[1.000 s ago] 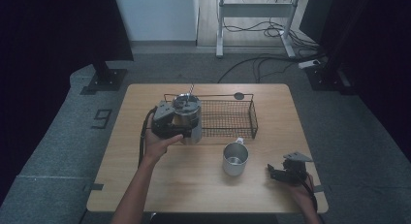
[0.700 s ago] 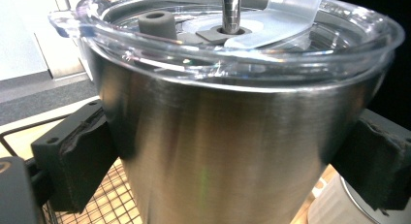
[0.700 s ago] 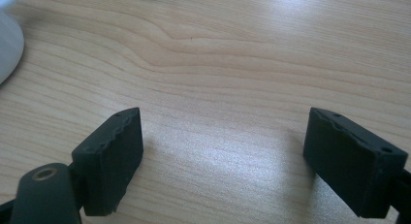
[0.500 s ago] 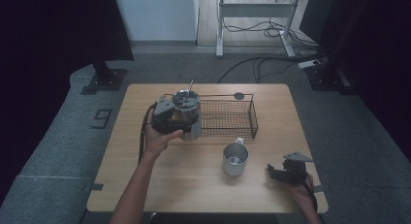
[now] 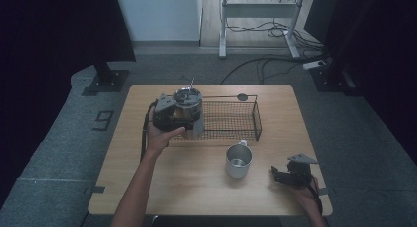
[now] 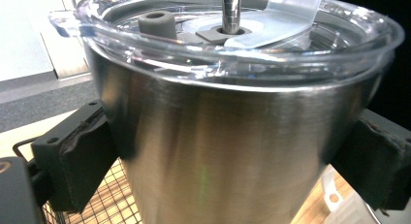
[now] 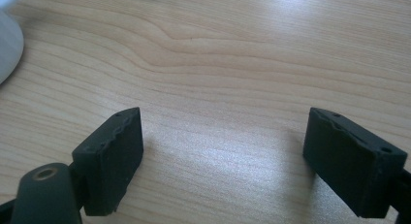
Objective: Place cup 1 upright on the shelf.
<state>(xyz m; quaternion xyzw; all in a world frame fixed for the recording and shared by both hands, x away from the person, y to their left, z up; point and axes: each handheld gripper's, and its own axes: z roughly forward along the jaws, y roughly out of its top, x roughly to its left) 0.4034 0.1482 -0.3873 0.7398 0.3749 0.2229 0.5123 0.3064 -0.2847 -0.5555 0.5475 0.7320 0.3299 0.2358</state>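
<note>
While the left claw [image 5: 189,120] pinches the steel tumbler [image 6: 232,151] by its smooth tapered wall, above the wire basket's [image 5: 231,121] near-left corner, slippage is the likely fault. The lid [image 6: 232,35] and straw [image 6: 230,10] could shift if the tumbler tilts. The right claw [image 7: 225,156] rests spread and empty on the table [image 7: 232,54], forearm low.

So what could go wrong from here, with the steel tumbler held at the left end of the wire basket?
The left gripper holds the steel tumbler by two small pads on a smooth, tapered wall, so it might slip or tilt. Its clear lid carries a metal straw, which could shift if the tumbler tips. Set down carelessly, its base might catch the wire basket rim. The right gripper sits open over the table, too far off to help.
</note>
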